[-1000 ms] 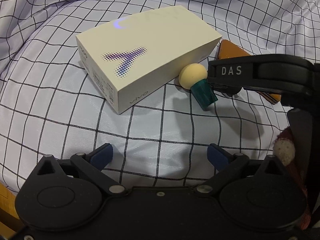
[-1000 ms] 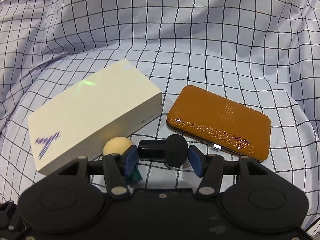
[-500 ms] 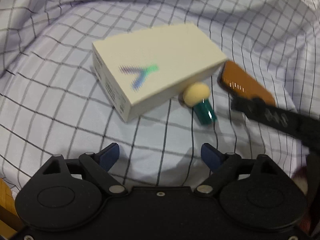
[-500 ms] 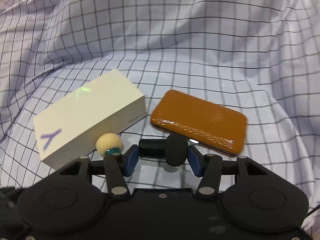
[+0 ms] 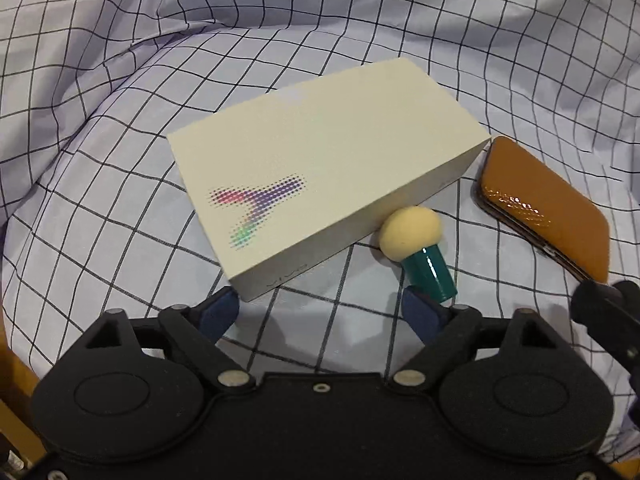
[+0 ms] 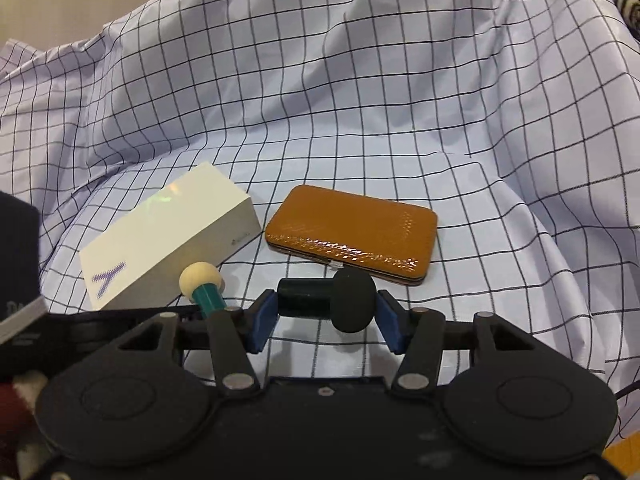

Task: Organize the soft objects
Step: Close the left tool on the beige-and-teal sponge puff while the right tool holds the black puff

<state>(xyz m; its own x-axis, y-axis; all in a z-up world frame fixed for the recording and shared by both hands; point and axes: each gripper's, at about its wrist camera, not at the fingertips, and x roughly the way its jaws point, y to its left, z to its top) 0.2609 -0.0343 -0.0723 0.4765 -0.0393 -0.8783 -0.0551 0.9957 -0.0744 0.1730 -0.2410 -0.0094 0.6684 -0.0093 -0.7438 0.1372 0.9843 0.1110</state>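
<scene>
A cream sponge puff with a teal handle (image 5: 416,240) lies on the checked cloth against the cream box (image 5: 320,168); it also shows in the right wrist view (image 6: 202,286). My left gripper (image 5: 320,312) is open and empty, just in front of the box corner and the puff's handle. My right gripper (image 6: 326,320) is shut on a black sponge puff (image 6: 332,304) with a dark handle, held crosswise between the pads above the cloth. An orange-brown case (image 6: 352,232) lies right of the box, and it also shows in the left wrist view (image 5: 548,208).
The checked cloth (image 6: 360,100) is rumpled into raised folds behind and beside the objects. A wooden edge (image 5: 8,344) shows at the lower left. The left gripper's body (image 6: 24,280) intrudes at the left of the right wrist view.
My right gripper has lifted and drawn back with the black puff. My left gripper has moved closer to the box and the cream puff.
</scene>
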